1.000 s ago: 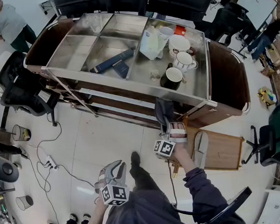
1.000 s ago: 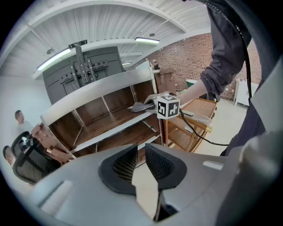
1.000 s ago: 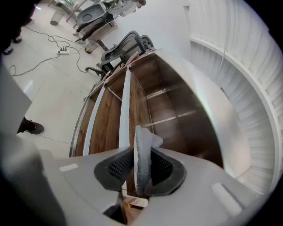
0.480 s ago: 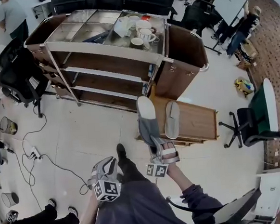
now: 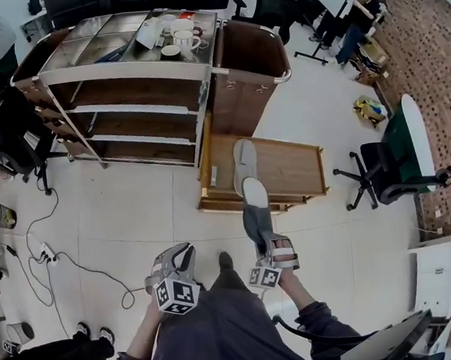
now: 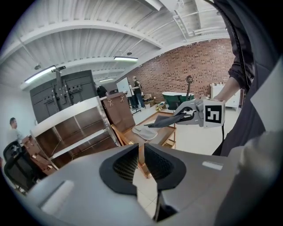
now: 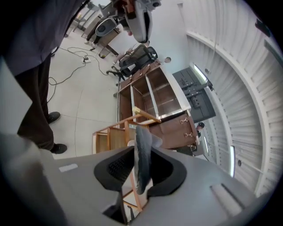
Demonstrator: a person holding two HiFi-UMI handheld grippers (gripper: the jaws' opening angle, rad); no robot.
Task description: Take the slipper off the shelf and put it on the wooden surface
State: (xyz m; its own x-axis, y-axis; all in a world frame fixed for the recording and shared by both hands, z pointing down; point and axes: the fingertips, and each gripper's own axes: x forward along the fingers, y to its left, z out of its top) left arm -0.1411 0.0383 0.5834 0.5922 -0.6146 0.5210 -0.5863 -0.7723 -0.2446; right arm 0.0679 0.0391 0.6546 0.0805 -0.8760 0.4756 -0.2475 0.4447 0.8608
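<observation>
Your right tool (image 5: 265,240) is clamped on one end of the grey slipper (image 5: 254,202), held at centre frame over the wooden desk's (image 5: 291,170) near edge. It looks light and floppy, so grip that end firmly. Your left tool (image 5: 179,258) is slightly apart and empty

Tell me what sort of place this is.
Probably an open office or lab floor set up for recording: swivel chairs on a tiled floor, a brick wall, loose cables, and a shelved cart beside a low wooden platform.
</observation>
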